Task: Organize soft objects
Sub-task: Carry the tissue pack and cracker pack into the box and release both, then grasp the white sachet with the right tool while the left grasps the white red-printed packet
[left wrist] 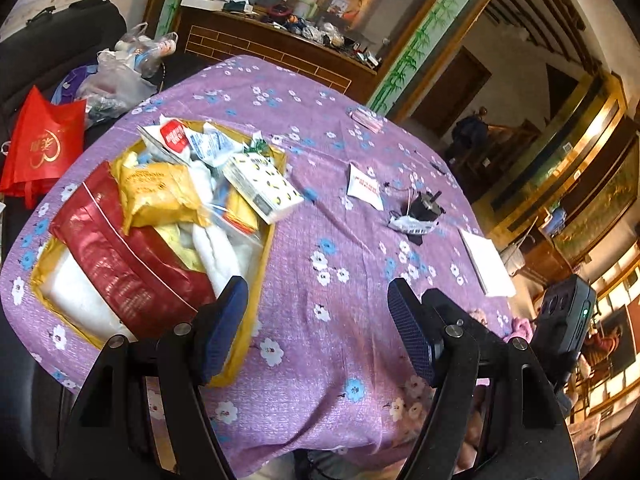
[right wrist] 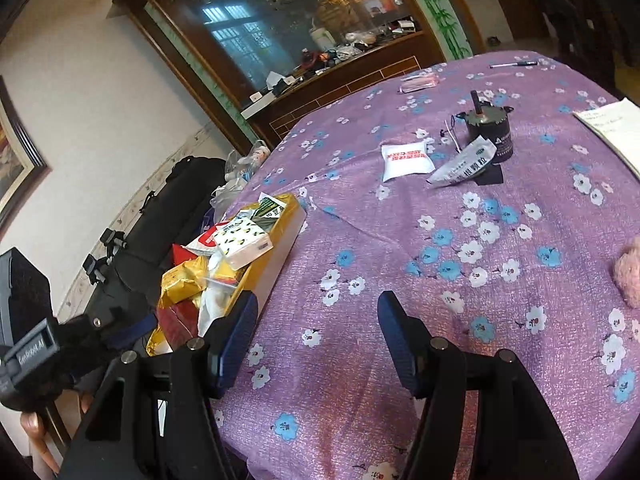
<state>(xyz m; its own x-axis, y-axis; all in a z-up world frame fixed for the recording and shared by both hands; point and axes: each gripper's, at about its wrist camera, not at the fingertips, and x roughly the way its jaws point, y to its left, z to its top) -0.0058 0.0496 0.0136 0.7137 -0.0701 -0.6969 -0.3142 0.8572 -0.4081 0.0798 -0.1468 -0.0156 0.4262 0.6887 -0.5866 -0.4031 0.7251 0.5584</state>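
A yellow box [left wrist: 276, 224] [right wrist: 290, 220] on the purple flowered tablecloth [left wrist: 320, 340] holds several soft packs: a red bag [left wrist: 128, 264], a yellow pack [left wrist: 160, 192] and a tissue pack with dark spots [left wrist: 264, 188] [right wrist: 244, 242]. A white sachet with red print [left wrist: 364, 186] [right wrist: 406, 160] and a silver sachet [left wrist: 412, 224] [right wrist: 460, 166] lie on the cloth further out. A pink fluffy thing [right wrist: 628, 276] [left wrist: 520, 328] sits at the right. My left gripper [left wrist: 316, 320] is open and empty beside the box. My right gripper [right wrist: 316, 340] is open and empty over the cloth.
A black motor [left wrist: 426, 202] [right wrist: 490, 130] stands by the silver sachet. A white notebook [left wrist: 486, 264] [right wrist: 612, 132], a pen [right wrist: 514, 65] and a clear pink packet [left wrist: 366, 118] [right wrist: 420, 82] lie farther off. A red bag [left wrist: 44, 144] and plastic bags [left wrist: 116, 80] sit left of the table.
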